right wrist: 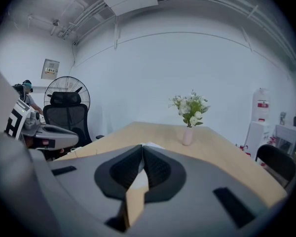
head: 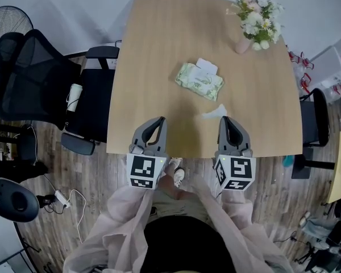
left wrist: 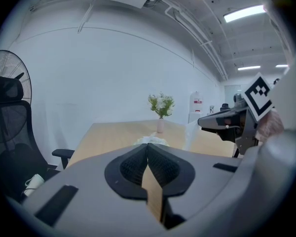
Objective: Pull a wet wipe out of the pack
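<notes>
Off the table's (head: 159, 33) left edge: fan (head: 8, 17) at the far left, mesh chair (head: 37, 75) just beside it, office chair (head: 96, 98) pushed up against the edge itself.

At the near edge, left of middle: left tongs (head: 159, 120), pointing across the table toward the far edge. Closed, pad against pad, nothing between them. In the left gripper view, only bare wood below the line where the pads meet.

Near the table's middle, a little toward the right edge: pack (head: 200, 82), green and white, lying flat, white lid flap (head: 207, 67) open on its far side. Apart from both tongs.

Between pack and near edge: wipe (head: 214, 112), white and crumpled, clear of the pack, hanging from the tips of the right tongs (head: 223, 120). Closed on the wipe, with white sheet showing in the slit between the pads in the right gripper view.

Close to the far right corner: pink vase (head: 242, 44) with white flowers (head: 258, 19), upright, well apart from pack and tongs.

Off the right edge: dark chair (head: 312, 115).
</notes>
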A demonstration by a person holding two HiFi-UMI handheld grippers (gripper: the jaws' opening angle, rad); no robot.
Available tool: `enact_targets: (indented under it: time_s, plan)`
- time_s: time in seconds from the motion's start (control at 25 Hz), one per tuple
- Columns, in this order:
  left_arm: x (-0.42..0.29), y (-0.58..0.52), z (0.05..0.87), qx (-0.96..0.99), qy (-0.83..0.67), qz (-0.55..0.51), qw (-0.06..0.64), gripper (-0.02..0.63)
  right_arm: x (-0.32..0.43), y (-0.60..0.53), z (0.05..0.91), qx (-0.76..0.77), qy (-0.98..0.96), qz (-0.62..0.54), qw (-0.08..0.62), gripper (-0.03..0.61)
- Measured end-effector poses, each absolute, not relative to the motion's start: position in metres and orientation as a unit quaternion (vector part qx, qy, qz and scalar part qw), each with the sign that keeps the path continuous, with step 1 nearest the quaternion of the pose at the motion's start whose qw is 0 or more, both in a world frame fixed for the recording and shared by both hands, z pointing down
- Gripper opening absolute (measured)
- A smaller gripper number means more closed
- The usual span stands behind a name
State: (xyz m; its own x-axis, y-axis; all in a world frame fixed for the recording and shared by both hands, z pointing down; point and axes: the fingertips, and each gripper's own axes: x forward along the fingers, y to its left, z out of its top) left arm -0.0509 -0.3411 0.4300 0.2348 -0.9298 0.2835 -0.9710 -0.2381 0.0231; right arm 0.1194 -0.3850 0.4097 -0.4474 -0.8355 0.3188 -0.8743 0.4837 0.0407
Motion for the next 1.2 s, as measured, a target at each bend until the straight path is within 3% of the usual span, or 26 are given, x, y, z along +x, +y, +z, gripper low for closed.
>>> enact_targets:
  time_s: [1.2]
  plan:
    - [-0.076, -0.358, 0.416, 0.767, -0.628, 0.088, 0.097, 0.012, 0.143, -0.400, 0.395, 0.523, -0.839, 0.069, 0.136, 0.012]
